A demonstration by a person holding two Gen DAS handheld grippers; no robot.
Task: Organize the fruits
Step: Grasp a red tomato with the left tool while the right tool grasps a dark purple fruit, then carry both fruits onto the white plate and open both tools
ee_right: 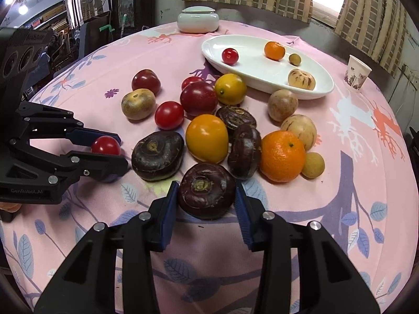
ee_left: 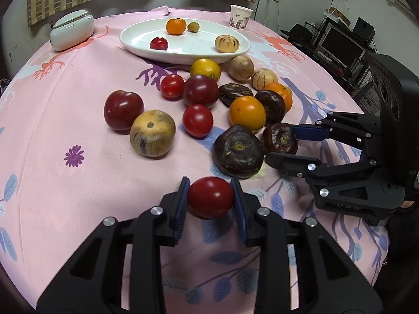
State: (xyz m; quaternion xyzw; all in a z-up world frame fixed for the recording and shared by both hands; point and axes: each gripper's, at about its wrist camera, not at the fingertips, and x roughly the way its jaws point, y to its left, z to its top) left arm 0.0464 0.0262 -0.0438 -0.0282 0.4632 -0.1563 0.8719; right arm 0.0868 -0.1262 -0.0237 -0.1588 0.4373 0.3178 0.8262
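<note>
My left gripper (ee_left: 210, 196) pinches a cherry tomato (ee_left: 210, 197); my right gripper (ee_right: 207, 196) clamps a water chestnut (ee_right: 206, 190) near the plate (ee_right: 262, 78). Squeezing harder could burst the tomato.

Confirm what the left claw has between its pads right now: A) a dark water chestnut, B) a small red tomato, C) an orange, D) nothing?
B: the left claw brackets a small red tomato with its blue pads against both sides, while the right claw takes the dark water chestnut.
</note>
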